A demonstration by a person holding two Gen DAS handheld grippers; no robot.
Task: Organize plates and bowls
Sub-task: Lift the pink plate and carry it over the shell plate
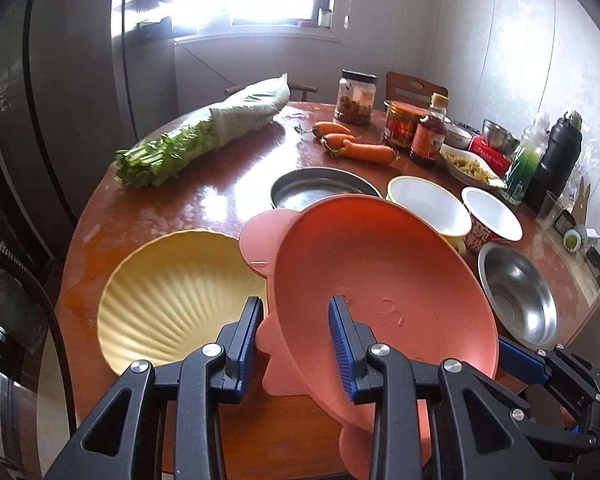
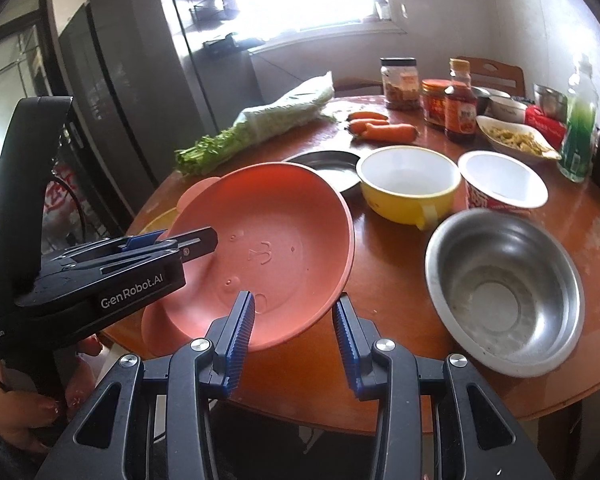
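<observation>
A salmon-pink plate with ear-shaped tabs point(image 1: 380, 272) point(image 2: 268, 248) hangs tilted above the round wooden table point(image 1: 204, 208). My left gripper point(image 1: 296, 312) is shut on its left rim, one finger inside the dish and one outside. My right gripper point(image 2: 294, 308) is shut on the opposite rim the same way. Each gripper shows in the other's view: the right gripper point(image 1: 520, 364) and the left gripper point(image 2: 196, 242). Under the pink plate's left side lies a yellow shell-ribbed plate point(image 1: 172, 300). Behind stand a flat metal plate point(image 1: 320, 192), a yellow bowl point(image 2: 408, 184), a red-and-white paper bowl point(image 2: 500, 180) and a steel bowl point(image 2: 504, 292).
A bundle of greens point(image 1: 196, 136) and carrots point(image 1: 356, 144) lie at the back of the table. Jars and a sauce bottle point(image 1: 428, 136), a dish of food point(image 2: 516, 140), a green bottle point(image 2: 576, 136) and a black flask point(image 1: 556, 160) crowd the far right. A dark fridge point(image 2: 112, 92) stands on the left.
</observation>
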